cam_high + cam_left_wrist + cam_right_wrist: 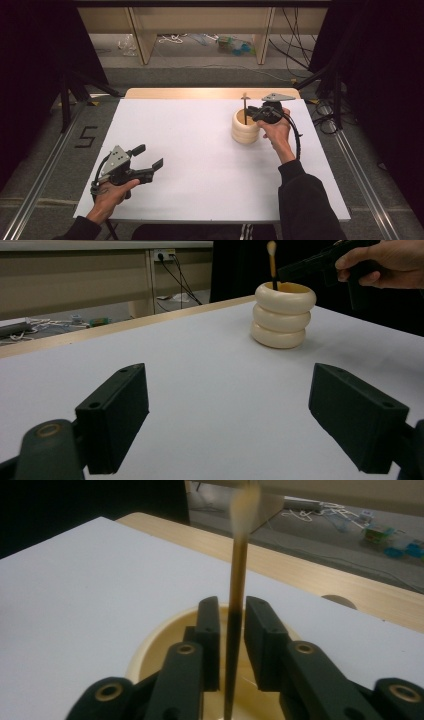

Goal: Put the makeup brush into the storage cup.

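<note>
A white table (200, 165) carries a cream ribbed holder (245, 131) toward its far right.

Overhead and both jaw-level cameras share the ringed holder (245, 129).

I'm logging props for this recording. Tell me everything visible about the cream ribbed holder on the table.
The cream holder of three stacked rounded rings looks smooth and glossy, open-topped and hollow. It stands upright on the white table, toward the far right. A thin dark stick with a pale tip rises upright from its opening, gripped by the right gripper above its rim.
</note>
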Tool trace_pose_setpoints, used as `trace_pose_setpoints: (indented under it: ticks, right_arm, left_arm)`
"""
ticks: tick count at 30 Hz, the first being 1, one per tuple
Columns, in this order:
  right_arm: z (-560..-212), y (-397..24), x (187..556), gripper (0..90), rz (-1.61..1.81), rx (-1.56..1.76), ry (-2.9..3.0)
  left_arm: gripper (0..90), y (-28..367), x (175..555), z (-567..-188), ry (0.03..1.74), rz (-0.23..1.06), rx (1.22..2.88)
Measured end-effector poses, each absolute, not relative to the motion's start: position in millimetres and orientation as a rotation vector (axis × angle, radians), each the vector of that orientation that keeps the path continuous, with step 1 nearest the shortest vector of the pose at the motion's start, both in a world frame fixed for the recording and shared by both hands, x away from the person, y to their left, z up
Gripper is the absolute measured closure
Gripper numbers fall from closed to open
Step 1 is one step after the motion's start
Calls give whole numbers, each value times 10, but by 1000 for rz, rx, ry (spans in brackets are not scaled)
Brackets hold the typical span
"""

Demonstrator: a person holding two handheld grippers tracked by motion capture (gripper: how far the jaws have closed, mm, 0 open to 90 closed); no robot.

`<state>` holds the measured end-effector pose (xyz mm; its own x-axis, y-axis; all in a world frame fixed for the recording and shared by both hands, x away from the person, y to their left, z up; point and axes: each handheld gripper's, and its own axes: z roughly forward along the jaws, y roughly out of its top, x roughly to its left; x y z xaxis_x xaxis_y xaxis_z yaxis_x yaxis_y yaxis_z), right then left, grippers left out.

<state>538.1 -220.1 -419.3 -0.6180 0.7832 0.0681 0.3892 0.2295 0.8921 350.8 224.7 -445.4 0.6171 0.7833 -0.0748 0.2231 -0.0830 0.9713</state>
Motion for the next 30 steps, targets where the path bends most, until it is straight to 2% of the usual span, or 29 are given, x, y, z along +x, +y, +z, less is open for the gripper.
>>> trace_pose_setpoints:
  ticks: [3, 9, 10, 11, 17, 30]
  right_arm:
    - [-4179, -2194, 5377, 680, 1332, 1081, 2103]
    - [-4103, -2204, 5356, 474, 1360, 1165, 2039]
    - [-4103, -2204, 5356, 474, 1360, 1165, 2039]
    - [-4069, -2213, 5341, 411, 1378, 1185, 2002]
    - [-3933, -2222, 5243, 325, 1411, 1210, 1961]
    - [-3743, -2205, 4985, 229, 1415, 1129, 1961]
  left_arm:
    - [160, 2250, 3507, -4452, 846, 579, 1630]
    - [160, 2252, 3508, -4450, 846, 580, 1628]
    - [160, 2252, 3508, -4450, 846, 580, 1628]
    - [160, 2251, 3507, -4449, 847, 580, 1627]
    - [160, 2250, 3504, -4448, 851, 578, 1622]
    - [160, 2250, 3501, -4448, 855, 577, 1619]
